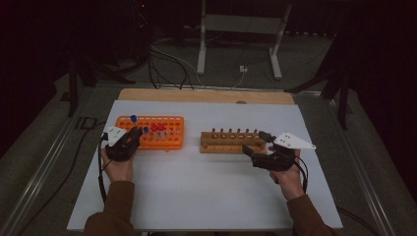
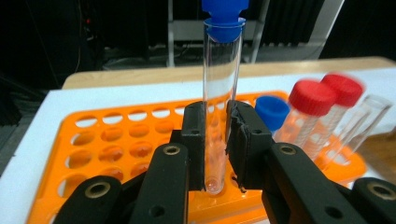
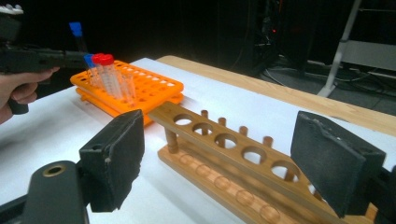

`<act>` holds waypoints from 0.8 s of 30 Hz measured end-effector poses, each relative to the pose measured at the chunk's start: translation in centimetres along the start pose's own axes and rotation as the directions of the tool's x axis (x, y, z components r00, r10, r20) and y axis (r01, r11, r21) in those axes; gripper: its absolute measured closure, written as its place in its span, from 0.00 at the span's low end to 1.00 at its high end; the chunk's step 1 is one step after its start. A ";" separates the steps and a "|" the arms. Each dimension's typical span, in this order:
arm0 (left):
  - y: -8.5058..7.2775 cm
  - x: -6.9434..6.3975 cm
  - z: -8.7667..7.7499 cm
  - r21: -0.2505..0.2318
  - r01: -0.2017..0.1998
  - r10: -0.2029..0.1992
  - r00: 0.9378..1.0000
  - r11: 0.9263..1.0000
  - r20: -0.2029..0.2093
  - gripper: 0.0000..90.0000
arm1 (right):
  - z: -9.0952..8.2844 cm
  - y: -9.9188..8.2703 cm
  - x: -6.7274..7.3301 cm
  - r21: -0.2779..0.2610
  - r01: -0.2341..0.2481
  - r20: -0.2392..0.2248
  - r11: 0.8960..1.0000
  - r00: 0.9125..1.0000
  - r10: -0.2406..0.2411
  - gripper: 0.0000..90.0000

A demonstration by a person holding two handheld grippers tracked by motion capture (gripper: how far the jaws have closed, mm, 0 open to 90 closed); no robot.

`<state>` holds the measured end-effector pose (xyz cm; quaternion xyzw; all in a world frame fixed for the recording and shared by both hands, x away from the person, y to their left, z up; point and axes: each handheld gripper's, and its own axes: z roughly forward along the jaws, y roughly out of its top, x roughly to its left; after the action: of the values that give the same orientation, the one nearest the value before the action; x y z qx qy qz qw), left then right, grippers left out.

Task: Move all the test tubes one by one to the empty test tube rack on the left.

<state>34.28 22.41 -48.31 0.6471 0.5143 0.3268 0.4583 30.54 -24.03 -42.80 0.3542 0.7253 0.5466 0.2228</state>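
Observation:
My left gripper (image 2: 218, 140) is shut on a clear test tube (image 2: 219, 84) with a blue cap, held upright over the near edge of the orange rack (image 2: 107, 149). In the high view the left gripper (image 1: 133, 135) is at the rack's (image 1: 167, 140) left end, with the blue cap (image 1: 133, 118) above it. My right gripper (image 3: 224, 158) stands open, its wide-set jaws on either side of the wooden rack's (image 3: 219, 144) near end, pads clear of it. From above, the right gripper (image 1: 256, 143) is at the right end of the wooden rack (image 1: 223, 143).
Two red-capped tubes (image 2: 310, 98), a blue-capped tube (image 2: 272, 112) and an uncapped clear tube (image 2: 369, 116) stand in the orange rack's right part. The wooden rack's holes hold nothing. A white board (image 1: 206, 187) covers the table; a metal stand (image 1: 236, 29) is behind.

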 end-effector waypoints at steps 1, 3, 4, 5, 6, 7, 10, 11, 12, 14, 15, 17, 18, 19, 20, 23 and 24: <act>-0.2 -0.1 0.3 0.020 -0.013 0.013 1.000 1.000 0.003 0.86 | -0.1 -0.1 -0.1 0.001 -0.001 0.003 1.000 1.000 0.001 0.20; -0.6 -0.4 0.7 0.049 -0.035 0.035 0.999 0.998 -0.002 0.86 | -0.4 -0.4 -0.3 0.003 -0.006 0.010 1.000 1.000 0.006 0.20; -0.8 -0.4 0.8 0.070 -0.046 0.046 0.999 0.997 -0.003 0.87 | -0.6 -0.5 -0.4 0.001 -0.005 0.013 1.000 1.000 0.005 0.20; -1.1 -0.4 0.9 0.089 -0.051 0.052 0.999 0.995 -0.002 0.87 | -0.7 -0.6 -0.5 0.002 -0.004 0.016 1.000 1.000 0.004 0.20; -1.3 -0.4 1.0 0.105 -0.055 0.055 0.999 0.993 0.002 0.87 | -0.9 -0.8 -0.5 0.006 -0.005 0.020 1.000 1.000 0.005 0.20; -1.5 -0.4 1.1 0.123 -0.061 0.061 0.998 0.991 0.005 0.87 | -1.0 -0.9 -0.6 0.009 -0.005 0.023 1.000 1.000 0.005 0.20; -1.8 -0.2 1.2 0.140 -0.073 0.072 0.997 0.987 0.014 0.87 | -1.3 -1.5 -0.8 0.020 -0.010 0.033 1.000 0.999 0.009 0.20; -1.7 -0.2 1.2 0.144 -0.080 0.079 0.997 0.986 0.013 0.87 | -1.4 -1.7 -0.9 0.024 -0.011 0.037 1.000 0.999 0.010 0.20; -1.7 -0.3 1.2 0.146 -0.084 0.084 0.996 0.986 0.010 0.87 | -1.5 -1.9 -0.9 0.027 -0.014 0.042 1.000 0.999 0.013 0.21; -1.7 -0.4 1.2 0.146 -0.085 0.085 0.996 0.986 0.007 0.87 | -1.7 -2.3 -1.0 0.025 -0.021 0.048 0.999 0.999 0.020 0.21; -1.7 -0.4 1.2 0.147 -0.082 0.082 0.997 0.986 0.006 0.87 | -1.8 -2.4 -1.1 0.023 -0.024 0.050 0.999 0.999 0.023 0.21; -1.7 -0.3 1.2 0.144 -0.047 0.045 0.999 0.988 0.017 0.86 | -2.0 -2.7 -1.2 0.023 -0.028 0.059 0.999 0.998 0.027 0.20; -1.7 -0.3 1.1 0.144 -0.035 0.033 0.999 0.989 0.016 0.81 | -2.1 -2.8 -1.3 0.020 -0.032 0.061 0.999 0.998 0.031 0.20; -1.8 -0.3 1.0 0.149 -0.032 0.030 0.999 0.988 0.015 0.71 | -2.3 -2.9 -1.3 0.018 -0.036 0.063 0.999 0.997 0.035 0.20; -1.8 -0.3 0.8 0.151 -0.032 0.030 0.999 0.988 0.017 0.67 | -2.4 -3.0 -1.4 0.016 -0.037 0.065 0.999 0.997 0.036 0.20; -1.8 0.3 -0.4 0.132 0.004 -0.006 1.000 0.991 0.016 0.58 | -2.9 -3.3 -1.6 0.011 -0.039 0.078 0.999 0.996 0.038 0.19; -1.7 0.5 -0.9 0.123 0.017 -0.020 1.000 0.992 0.020 0.54 | -3.0 -3.5 -1.6 0.011 -0.041 0.082 0.999 0.996 0.040 0.18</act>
<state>32.96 23.17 -49.56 0.6726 0.5344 0.2835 0.4262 28.53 -27.72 -45.32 0.3923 0.7117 0.5315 0.2388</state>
